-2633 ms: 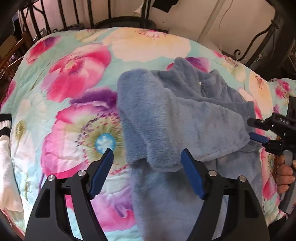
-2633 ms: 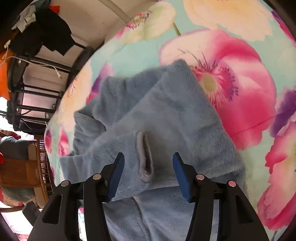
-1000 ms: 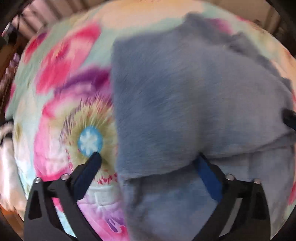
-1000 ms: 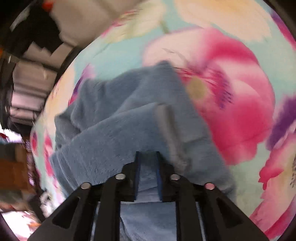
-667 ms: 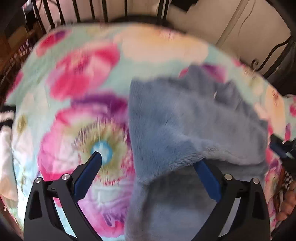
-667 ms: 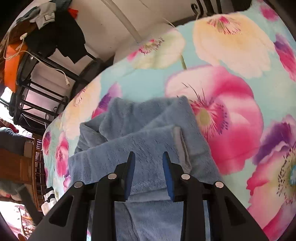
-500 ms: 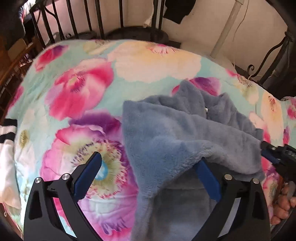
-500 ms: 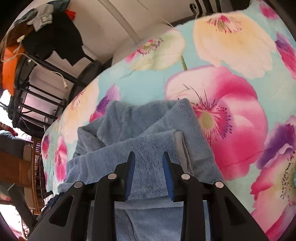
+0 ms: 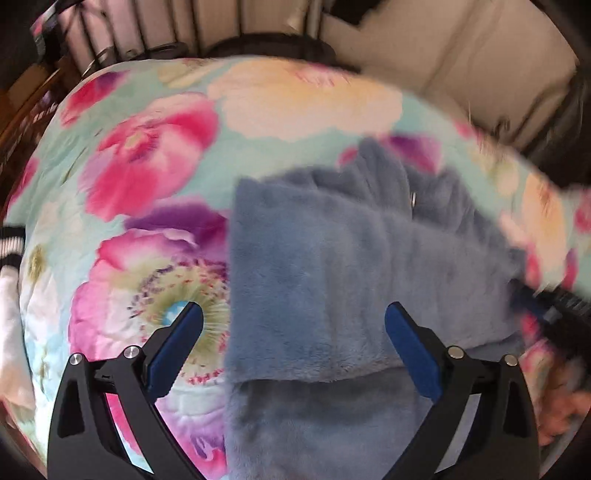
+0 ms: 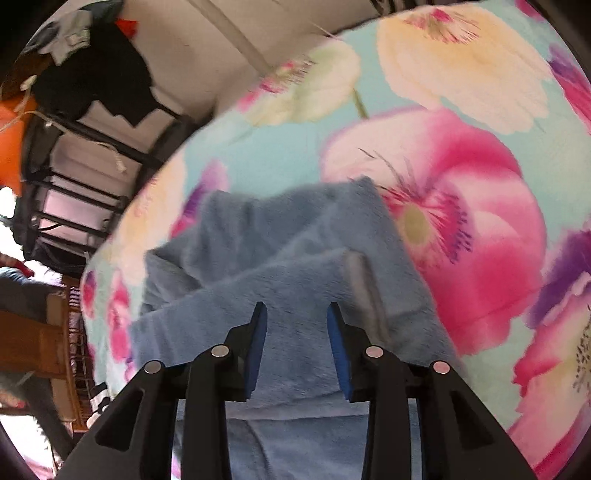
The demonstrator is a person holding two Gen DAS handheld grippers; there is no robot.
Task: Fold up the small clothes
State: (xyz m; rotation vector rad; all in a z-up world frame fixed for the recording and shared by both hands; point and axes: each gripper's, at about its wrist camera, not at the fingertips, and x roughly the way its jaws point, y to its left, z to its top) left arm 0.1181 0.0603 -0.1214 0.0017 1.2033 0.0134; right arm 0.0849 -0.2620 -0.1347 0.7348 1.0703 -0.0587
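A fluffy blue garment (image 9: 332, 266) lies on the flowered bedspread (image 9: 147, 155), with its sleeves folded across the body. My left gripper (image 9: 293, 332) is wide open and empty, hovering over the near edge of the folded sleeve. My right gripper (image 10: 296, 332) is partly open and empty over the same garment (image 10: 280, 280) from the other side, near the grey cuff (image 10: 364, 291). It also shows in the left wrist view (image 9: 546, 310) at the garment's right edge.
Black metal bed rails (image 9: 110, 29) run along the far side of the bed. A white cloth with a black-striped cuff (image 9: 9, 258) lies at the left edge. Dark clothes hang on a rack (image 10: 92, 81) beyond the bed.
The right gripper was shut on the sleeve a second ago and has since let it go and opened. The sleeve now lies flat. The left gripper stayed open and hovering.
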